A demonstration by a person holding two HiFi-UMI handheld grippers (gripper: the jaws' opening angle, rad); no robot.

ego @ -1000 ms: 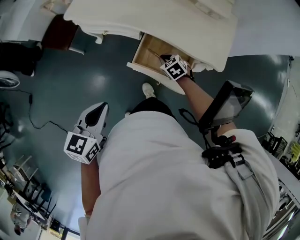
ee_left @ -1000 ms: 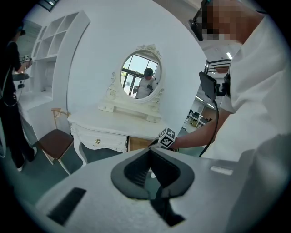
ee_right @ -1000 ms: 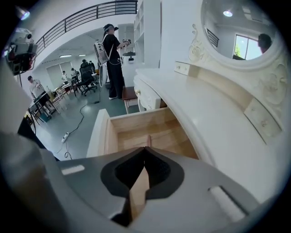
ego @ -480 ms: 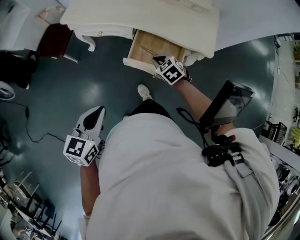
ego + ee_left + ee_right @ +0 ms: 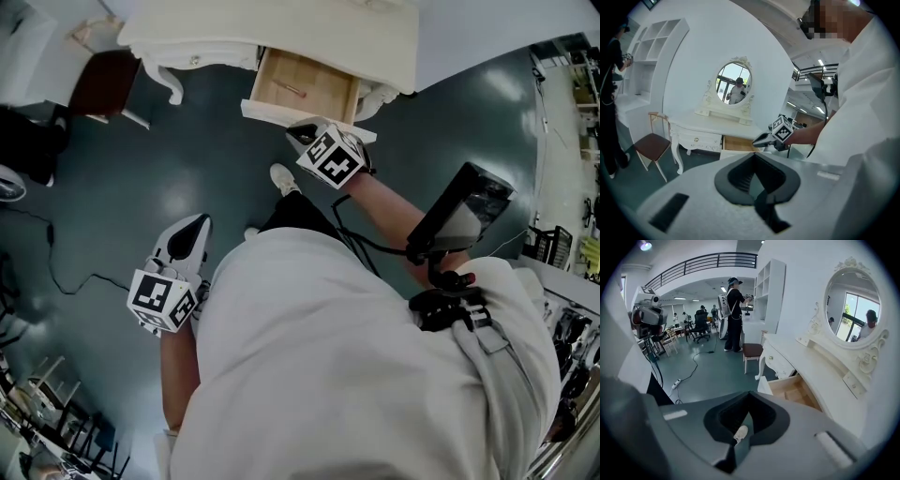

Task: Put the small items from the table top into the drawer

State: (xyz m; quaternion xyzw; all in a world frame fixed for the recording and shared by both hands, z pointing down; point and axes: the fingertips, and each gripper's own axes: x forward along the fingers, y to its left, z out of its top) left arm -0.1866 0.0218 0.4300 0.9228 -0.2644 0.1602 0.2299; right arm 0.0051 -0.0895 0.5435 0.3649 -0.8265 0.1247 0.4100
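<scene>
I see a big dark green floor (image 5: 169, 169) that fills most of the head view. At the top stands a white table (image 5: 281, 33) with curly legs. In the left gripper view I see a round mirror (image 5: 733, 84) on top of it. A brown chair (image 5: 105, 77) sits just beside the table's left end. One wooden drawer (image 5: 305, 84) of the table is pulled out and open.

The right gripper (image 5: 298, 134) hangs just outside the drawer's front and points toward it. Its two jaws are pressed together with nothing between them. Through the little hole behind the tips I see only the floor and the person's white shoe (image 5: 283, 178). The left gripper (image 5: 195, 225) is low at the person's side, well apart from the table, over the floor. Its jaws are together too, and they hold nothing.

The smallest thing is a thin little item (image 5: 295, 91) that lies flat on the drawer's bottom, near the middle. It is too small for me to tell what it is.
</scene>
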